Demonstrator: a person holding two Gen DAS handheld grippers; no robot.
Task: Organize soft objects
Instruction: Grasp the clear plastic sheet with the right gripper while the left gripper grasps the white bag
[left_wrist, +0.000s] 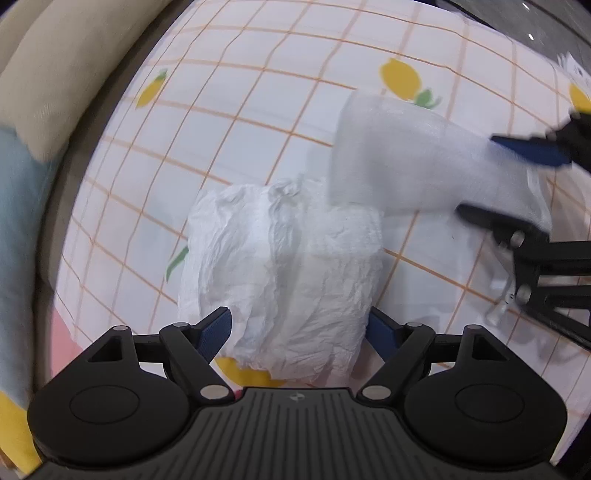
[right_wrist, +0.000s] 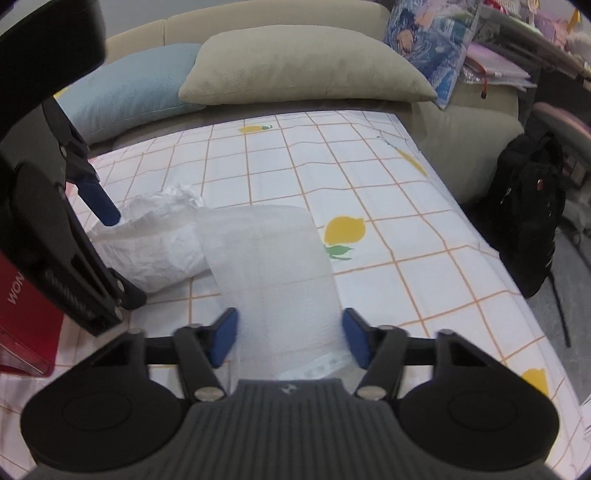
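Observation:
A crumpled white plastic bag (left_wrist: 280, 266) lies on the lemon-print checked cloth (left_wrist: 258, 110). My left gripper (left_wrist: 299, 332) points down over it, open wide; its blue pads (left_wrist: 218, 332) flank the bag's near end without squeezing it. A translucent foam sheet (right_wrist: 273, 266) reaches from my right gripper (right_wrist: 290, 336) onto the bag (right_wrist: 155, 240). The right blue pads (right_wrist: 225, 336) touch both edges of the sheet. In the left wrist view the right gripper (left_wrist: 480, 177) comes in from the right with the sheet (left_wrist: 388, 158) sticking out of it. The left gripper (right_wrist: 122, 258) shows at the left of the right wrist view.
A beige pillow (right_wrist: 303, 70) and a light blue pillow (right_wrist: 129, 85) lie at the cloth's far edge, against a beige sofa back. A red box (right_wrist: 26, 314) stands at the left. A black backpack (right_wrist: 532, 221) sits on the floor to the right.

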